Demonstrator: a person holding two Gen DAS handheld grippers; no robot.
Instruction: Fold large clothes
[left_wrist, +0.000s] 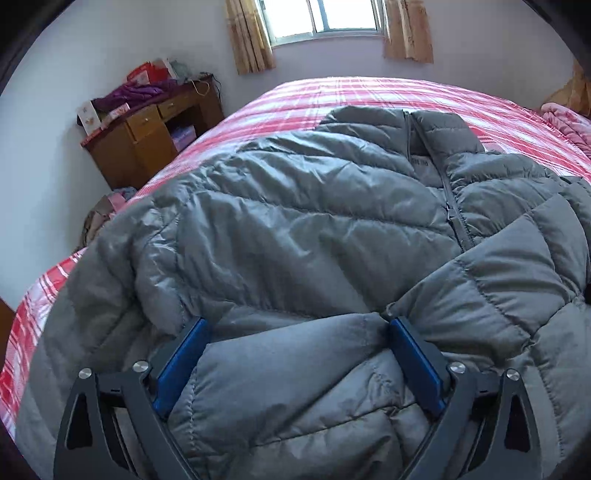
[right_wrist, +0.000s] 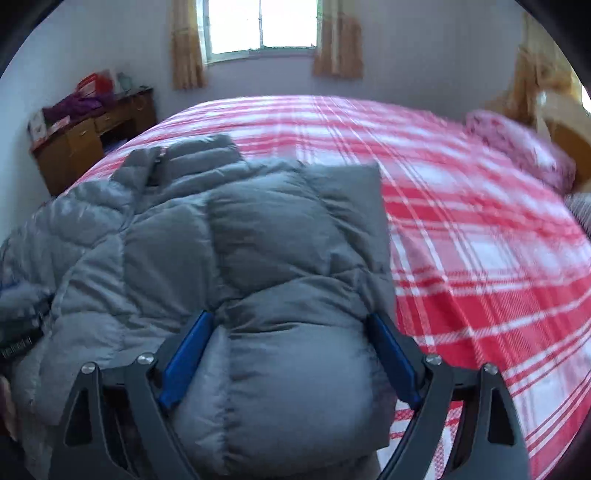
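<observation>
A: Two grippers were in play, one grey puffer jacket (left_wrist: 295, 206) filling the middle of both views, spread on the red plaid bedspread (right_wrist: 461, 206), collar toward the window at the top of the frame.

B: Claw state?

A: Left gripper (left_wrist: 297, 325) was spread wide, puffy fabric bulging between the blue pads (left_wrist: 183, 363), no pinch visible. Right gripper (right_wrist: 290, 319) same, spread over the folded-in sleeve panel near the jacket's right edge, pads not squeezing. Neither looked like it held anything.

B: How should the step go?

A: My read: both were lining up on the near hem for the bottom-to-collar fold. Best to push the fingers low enough to catch all layers, close firmly since the down is slippery and springy, lift both sides evenly, and lay the hem just short of the collar. Uneven lift would likely spill that folded sleeve.

B: Counts?

A: One jacket, one zipper (left_wrist: 452, 206) down its front, one bed, one wooden desk (left_wrist: 147, 129) upper left, one window (right_wrist: 258, 26) with two curtains, one pink blanket (right_wrist: 517, 151) at the right.
</observation>
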